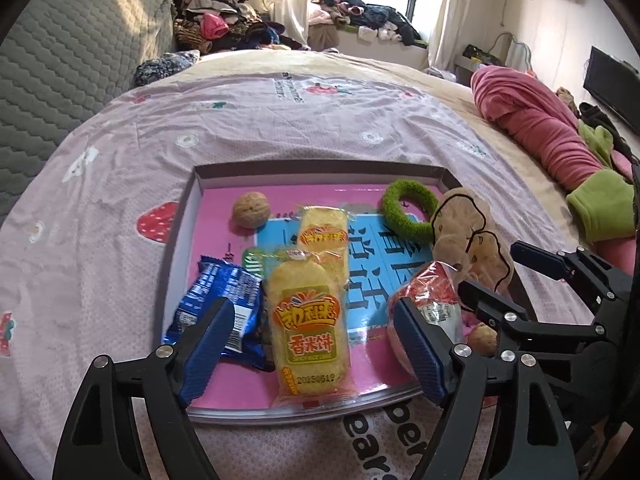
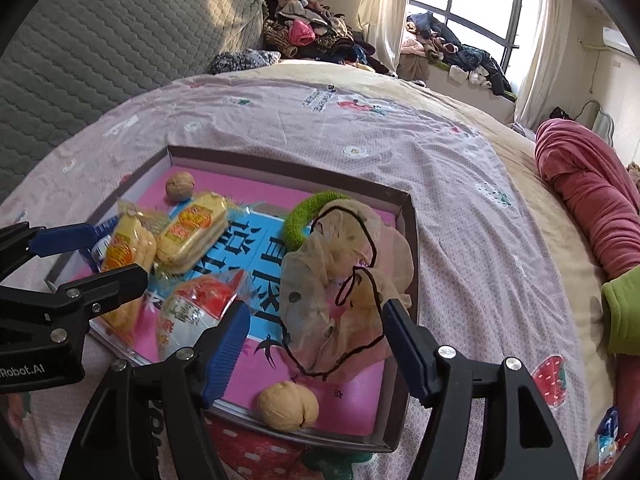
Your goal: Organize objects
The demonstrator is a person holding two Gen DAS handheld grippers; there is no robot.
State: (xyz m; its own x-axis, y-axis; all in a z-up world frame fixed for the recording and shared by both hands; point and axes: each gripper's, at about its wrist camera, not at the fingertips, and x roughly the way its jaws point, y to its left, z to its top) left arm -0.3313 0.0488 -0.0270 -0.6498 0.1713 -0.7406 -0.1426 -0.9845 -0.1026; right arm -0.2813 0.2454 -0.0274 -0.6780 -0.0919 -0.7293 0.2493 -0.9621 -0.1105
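Note:
A shallow box tray [image 1: 320,166] with a pink floor lies on the bed. My left gripper [image 1: 314,350] stands open over its near edge, and a yellow rice-cracker pack [image 1: 308,320] lies between the pads without touching them. A second yellow pack [image 1: 324,232], a blue snack packet [image 1: 224,304], a walnut [image 1: 251,210] and a green ring [image 1: 408,210] also lie in the tray. My right gripper [image 2: 316,354] is open around a beige scrunchie [image 2: 332,280], with the pads apart from it. Another walnut [image 2: 288,406] and a red-white packet [image 2: 192,312] lie nearby.
The tray rests on a pink strawberry-print sheet [image 1: 280,120]. A rolled pink and green blanket [image 1: 552,132] lies to the right. A grey quilted headboard [image 1: 60,60] and piles of clothes [image 1: 224,28] stand behind. A blue packet [image 2: 606,432] lies outside the tray at the right.

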